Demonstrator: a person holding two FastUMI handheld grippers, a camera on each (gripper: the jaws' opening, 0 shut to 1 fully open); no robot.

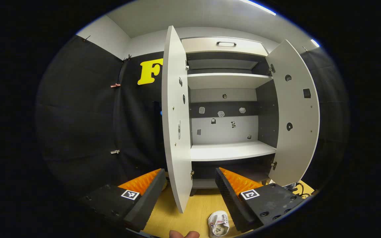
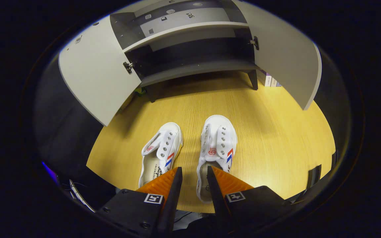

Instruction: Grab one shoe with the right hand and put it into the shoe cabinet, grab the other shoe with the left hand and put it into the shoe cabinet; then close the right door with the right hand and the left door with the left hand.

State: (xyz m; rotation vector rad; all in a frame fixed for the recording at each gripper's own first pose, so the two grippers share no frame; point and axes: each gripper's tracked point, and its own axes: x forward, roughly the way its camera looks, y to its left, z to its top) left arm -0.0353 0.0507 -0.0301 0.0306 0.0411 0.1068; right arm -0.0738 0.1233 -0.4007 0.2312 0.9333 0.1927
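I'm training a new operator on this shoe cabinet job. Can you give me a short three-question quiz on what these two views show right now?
1. True or false: both cabinet doors, the left door and the right door, stand open.
2. How many white shoes lie on the wooden floor? A) one B) two C) three
3. Fill in: the right gripper hovers, jaws apart, over the heel end of the ____ shoe of the pair.

Key: 1 true. 2 B: the left shoe lies beside the other. 3 right.
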